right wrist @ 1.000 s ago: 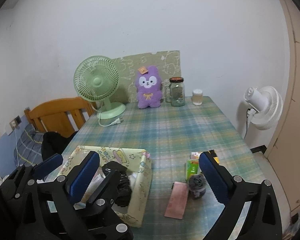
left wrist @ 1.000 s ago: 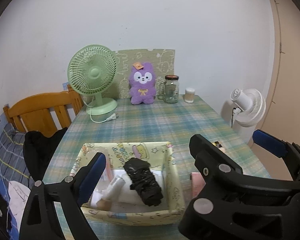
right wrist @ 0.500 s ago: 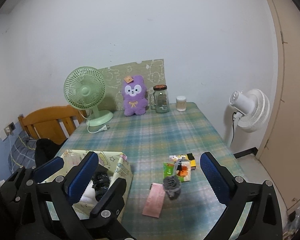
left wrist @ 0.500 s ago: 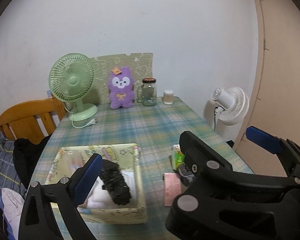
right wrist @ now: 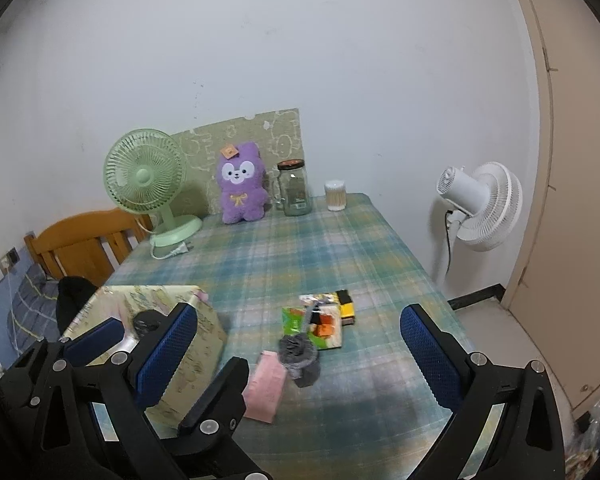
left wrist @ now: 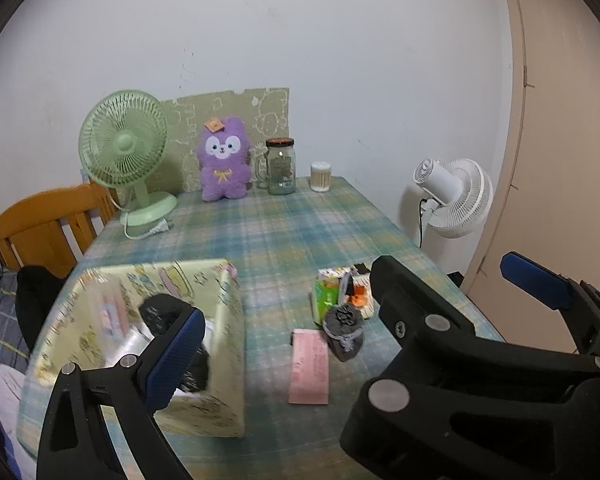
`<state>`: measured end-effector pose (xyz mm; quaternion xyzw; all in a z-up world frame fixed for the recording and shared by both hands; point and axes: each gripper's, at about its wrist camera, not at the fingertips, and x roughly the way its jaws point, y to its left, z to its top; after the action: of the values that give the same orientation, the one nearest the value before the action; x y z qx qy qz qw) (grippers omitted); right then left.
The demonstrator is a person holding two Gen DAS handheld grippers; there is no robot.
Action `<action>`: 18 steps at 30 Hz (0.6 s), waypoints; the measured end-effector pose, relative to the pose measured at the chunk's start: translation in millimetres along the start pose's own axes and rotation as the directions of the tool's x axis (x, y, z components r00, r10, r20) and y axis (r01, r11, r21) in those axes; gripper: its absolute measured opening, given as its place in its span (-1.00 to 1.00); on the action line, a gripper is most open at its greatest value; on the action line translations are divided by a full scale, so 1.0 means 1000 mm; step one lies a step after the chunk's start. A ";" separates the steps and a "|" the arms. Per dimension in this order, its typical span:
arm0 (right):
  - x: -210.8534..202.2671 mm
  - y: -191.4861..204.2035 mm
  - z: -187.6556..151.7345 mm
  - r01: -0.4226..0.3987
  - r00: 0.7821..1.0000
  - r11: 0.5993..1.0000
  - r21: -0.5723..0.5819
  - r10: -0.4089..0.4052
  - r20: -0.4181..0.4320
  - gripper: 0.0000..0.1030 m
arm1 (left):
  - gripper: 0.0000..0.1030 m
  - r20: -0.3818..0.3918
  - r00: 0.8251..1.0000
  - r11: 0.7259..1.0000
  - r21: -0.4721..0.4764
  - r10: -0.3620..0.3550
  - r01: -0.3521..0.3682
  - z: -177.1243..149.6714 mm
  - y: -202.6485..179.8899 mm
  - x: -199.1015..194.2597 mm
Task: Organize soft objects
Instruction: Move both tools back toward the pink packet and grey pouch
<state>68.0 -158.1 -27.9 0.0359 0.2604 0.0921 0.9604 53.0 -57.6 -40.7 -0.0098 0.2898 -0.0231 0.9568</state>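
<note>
Table: plaid cloth, white wall behind.
Left tool: jaws just opened, now wide, nothing between them; hovers over the box's near right corner.
Right tool: spread, empty.
Grey sock roll: right of the box, touching pink packet; snack packs just behind.
Box: dark roll already inside.
Risk: jaws closing on the sock may pinch packet or snacks too; soft roll could unravel or sag.
Far: purple plush, beyond the box.
</note>
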 end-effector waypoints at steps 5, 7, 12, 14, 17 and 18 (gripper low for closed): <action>0.005 -0.013 -0.013 0.027 1.000 0.999 -0.024 -0.028 -0.013 0.99 | 0.95 -0.029 0.999 0.999 -0.031 -0.026 0.026 -0.014 -0.009 0.013; 0.009 -0.019 -0.017 0.027 0.999 0.999 -0.020 -0.027 -0.018 0.99 | 0.96 -0.033 0.999 0.999 -0.018 -0.027 0.027 -0.017 -0.015 0.017; 0.024 -0.038 -0.030 0.016 0.999 1.000 0.018 -0.015 -0.052 0.98 | 0.96 -0.064 0.998 1.000 0.013 -0.013 0.014 -0.025 -0.028 0.031; 0.029 -0.043 -0.034 0.024 0.998 1.000 0.021 -0.022 -0.061 0.98 | 0.96 -0.074 0.997 1.000 0.016 -0.009 0.010 -0.028 -0.031 0.037; 0.037 -0.047 -0.041 0.032 0.996 0.999 0.019 -0.031 -0.081 0.97 | 0.95 -0.099 0.995 1.000 0.014 -0.003 0.005 -0.035 -0.034 0.047; 0.040 -0.048 -0.043 0.033 0.995 0.999 0.018 -0.031 -0.090 0.96 | 0.95 -0.112 0.994 1.000 0.014 -0.001 0.002 -0.038 -0.034 0.051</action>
<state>88.0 -196.3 -90.6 0.0371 0.3047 0.0755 0.9487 73.3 -94.5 -99.6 -0.0019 0.3426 -0.0263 0.9391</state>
